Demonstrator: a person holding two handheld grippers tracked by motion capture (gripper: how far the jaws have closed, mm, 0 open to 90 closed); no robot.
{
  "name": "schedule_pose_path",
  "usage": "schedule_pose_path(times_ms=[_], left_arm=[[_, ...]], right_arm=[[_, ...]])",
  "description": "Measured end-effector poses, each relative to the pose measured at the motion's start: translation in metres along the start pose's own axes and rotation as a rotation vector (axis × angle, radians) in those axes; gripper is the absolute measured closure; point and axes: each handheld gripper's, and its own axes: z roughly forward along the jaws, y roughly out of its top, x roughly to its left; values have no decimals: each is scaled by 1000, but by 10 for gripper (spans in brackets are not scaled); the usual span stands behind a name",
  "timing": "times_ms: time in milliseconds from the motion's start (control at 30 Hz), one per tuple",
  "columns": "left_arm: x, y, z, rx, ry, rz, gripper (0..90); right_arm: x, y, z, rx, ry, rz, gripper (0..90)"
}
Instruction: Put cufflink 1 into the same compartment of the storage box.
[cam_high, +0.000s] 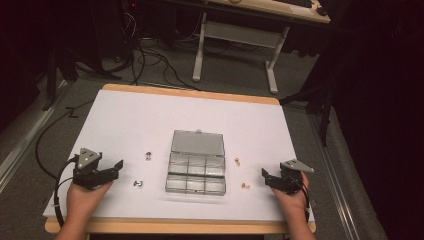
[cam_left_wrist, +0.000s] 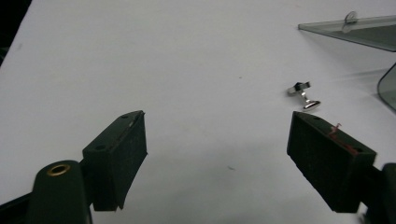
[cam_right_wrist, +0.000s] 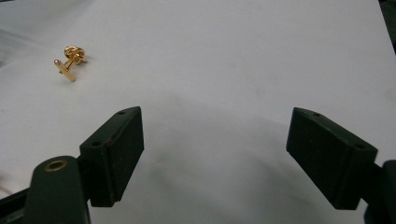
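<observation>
Both grippers are resting with jaws wide apart: left gripper (cam_high: 118, 167), right gripper (cam_high: 265, 176). Silver cufflinks (cam_high: 138, 184) are lying at the box's (cam_high: 196, 162) 9 o'clock, gold cufflinks (cam_high: 245, 185) at 3. Pickup probably hasn't started; next, each gripper needs centring over its nearest cufflink.

Gold cufflink (cam_right_wrist: 70, 60), silver cufflink (cam_left_wrist: 303, 95), white table (cam_high: 125, 125)

In the high view a compartment box (cam_high: 195, 177) lies at the centre of the table (cam_high: 125, 120), its lid (cam_high: 198, 142) open toward the top of the frame. Two cufflinks (cam_high: 148, 155) (cam_high: 138, 183) lie left of it, two more (cam_high: 237, 161) (cam_high: 245, 185) right. The left gripper (cam_high: 114, 169) sits lower left, the right gripper (cam_high: 266, 177) lower right.
</observation>
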Motion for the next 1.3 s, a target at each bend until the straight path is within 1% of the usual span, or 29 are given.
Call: schedule_pose_path(times_ms=[33,67,100,133,167,300,400,467,600,667,700,733,800,833,900,933,1033,1067,1100,1133,1167,1300], left_arm=[[-2,1,2,7,-23,-6,197],[-2,1,2,7,-23,-6,185],[-5,3,5,16,-56,-12,184],[-5,3,5,16,-56,-12,186],[-10,6,12,37,-87,-9,189],[-22,13,24,57,-110,26,209],[-29,17,31,61,-118,38,242],[-32,20,37,66,-120,35,275],[-35,26,49,105,-131,37,321],[-37,29,55,112,-136,35,350],[-38,30,57,119,-137,37,375],[-40,32,60,127,-137,49,386],[-46,34,66,139,-136,79,433],[-47,34,67,137,-136,85,458],[-47,35,72,144,-138,70,519],[-47,35,75,163,-134,68,546],[-51,34,82,193,-132,87,618],[-52,35,83,192,-120,101,640],[-53,35,83,193,-120,102,702],[-53,35,83,193,-120,102,725],[-54,35,83,195,-117,106,735],[-53,33,78,200,-129,128,745]], right_arm=[[0,0,0,-1,0,-4,198],[0,0,0,0,0,-5,200],[0,0,0,4,1,-8,201],[1,0,0,7,0,-10,202],[1,0,0,4,-1,-9,205],[1,0,0,5,0,-11,210],[1,0,1,7,1,-12,215],[1,0,0,10,3,-12,216],[0,0,1,7,7,-14,225],[0,0,1,8,6,-11,227],[0,0,1,8,6,-5,230],[0,0,1,12,6,-7,230],[0,0,1,8,10,-7,232],[0,0,1,7,10,-7,233],[0,0,1,8,9,-6,235],[0,0,1,8,8,-6,236],[0,0,0,7,8,-5,239],[0,0,0,7,7,-5,240],[0,0,0,7,7,-5,241],[0,0,0,7,7,-5,241],[0,0,0,8,6,-6,243],[1,0,0,7,4,-8,256]])
